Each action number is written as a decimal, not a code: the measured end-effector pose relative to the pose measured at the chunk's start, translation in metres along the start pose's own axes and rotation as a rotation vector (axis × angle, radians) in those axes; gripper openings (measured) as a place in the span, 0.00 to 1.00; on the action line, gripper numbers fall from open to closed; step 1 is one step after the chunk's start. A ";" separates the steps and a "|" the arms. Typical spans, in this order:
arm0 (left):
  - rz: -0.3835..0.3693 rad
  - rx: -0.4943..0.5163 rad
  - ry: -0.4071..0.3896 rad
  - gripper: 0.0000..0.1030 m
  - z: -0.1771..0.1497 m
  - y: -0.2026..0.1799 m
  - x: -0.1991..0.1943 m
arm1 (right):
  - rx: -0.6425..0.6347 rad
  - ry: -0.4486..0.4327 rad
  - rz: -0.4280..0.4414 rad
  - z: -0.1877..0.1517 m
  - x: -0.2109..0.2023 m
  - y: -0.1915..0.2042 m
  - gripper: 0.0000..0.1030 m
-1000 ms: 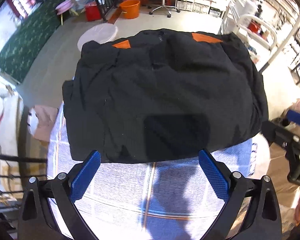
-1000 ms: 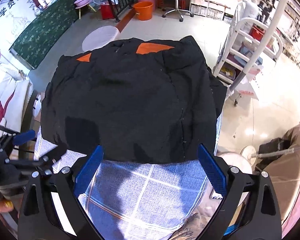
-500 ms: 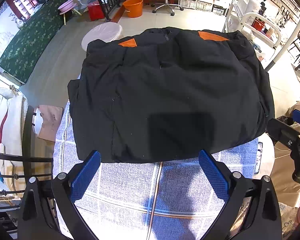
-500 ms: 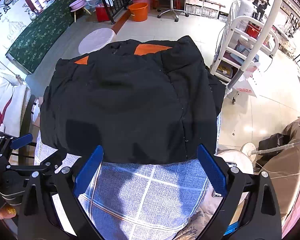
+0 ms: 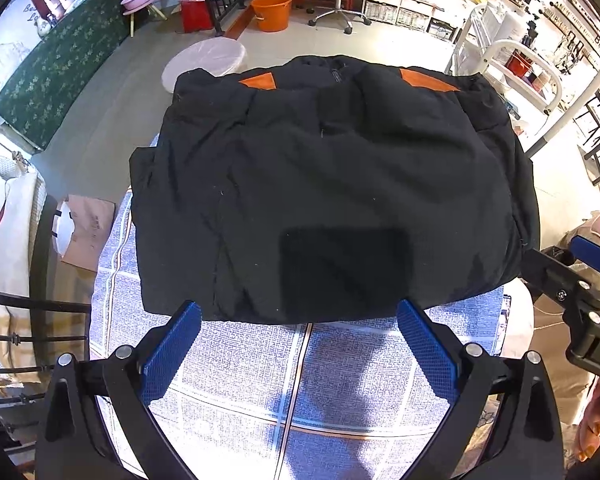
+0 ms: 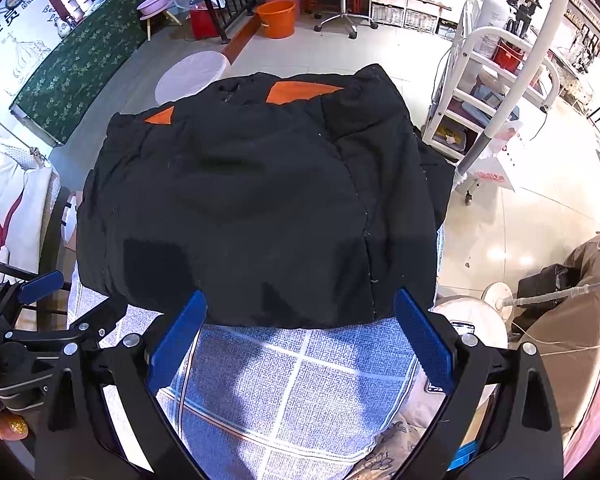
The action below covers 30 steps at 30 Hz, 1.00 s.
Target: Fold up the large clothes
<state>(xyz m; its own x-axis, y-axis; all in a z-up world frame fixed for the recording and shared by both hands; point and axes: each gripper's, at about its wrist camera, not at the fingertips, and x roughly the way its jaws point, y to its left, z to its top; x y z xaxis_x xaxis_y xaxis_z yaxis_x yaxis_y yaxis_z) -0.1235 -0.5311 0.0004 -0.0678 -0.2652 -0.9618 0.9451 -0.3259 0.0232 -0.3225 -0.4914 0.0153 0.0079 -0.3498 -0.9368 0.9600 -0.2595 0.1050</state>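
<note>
A: Workshop floor behind, blue checked cloth (image 5: 260,364) spread over the table. Where is the garment seen?

B: Black jacket (image 5: 332,184) with orange patches (image 5: 426,80) is laid folded on that cloth, covering its far half; near hem is seen just ahead of both sets of fingers.

A: Grippers?

B: Left gripper (image 5: 298,350) is held wide apart, nothing gripped, hovering over bare cloth. Right gripper (image 6: 300,340) likewise spread, empty. Each is caught at the other's frame edge.

A: Surroundings?

B: Orange bucket (image 6: 277,18) and white rack (image 6: 496,92) are seen beyond.
</note>
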 end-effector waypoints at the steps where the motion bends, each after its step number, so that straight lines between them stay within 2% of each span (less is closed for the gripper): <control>1: 0.000 0.004 0.001 0.94 0.000 0.000 0.000 | 0.000 0.001 0.000 0.000 0.000 0.000 0.91; 13: 0.019 0.024 0.029 0.94 -0.002 -0.002 0.007 | -0.007 0.009 0.001 0.000 0.003 0.000 0.91; 30: 0.028 0.033 0.029 0.94 -0.002 -0.002 0.007 | -0.015 0.014 -0.002 -0.002 0.007 0.001 0.91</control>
<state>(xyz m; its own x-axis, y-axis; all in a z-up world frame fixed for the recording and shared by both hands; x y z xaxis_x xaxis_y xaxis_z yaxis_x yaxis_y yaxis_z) -0.1251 -0.5303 -0.0074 -0.0312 -0.2483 -0.9682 0.9354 -0.3487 0.0593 -0.3208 -0.4921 0.0084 0.0095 -0.3361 -0.9418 0.9642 -0.2464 0.0977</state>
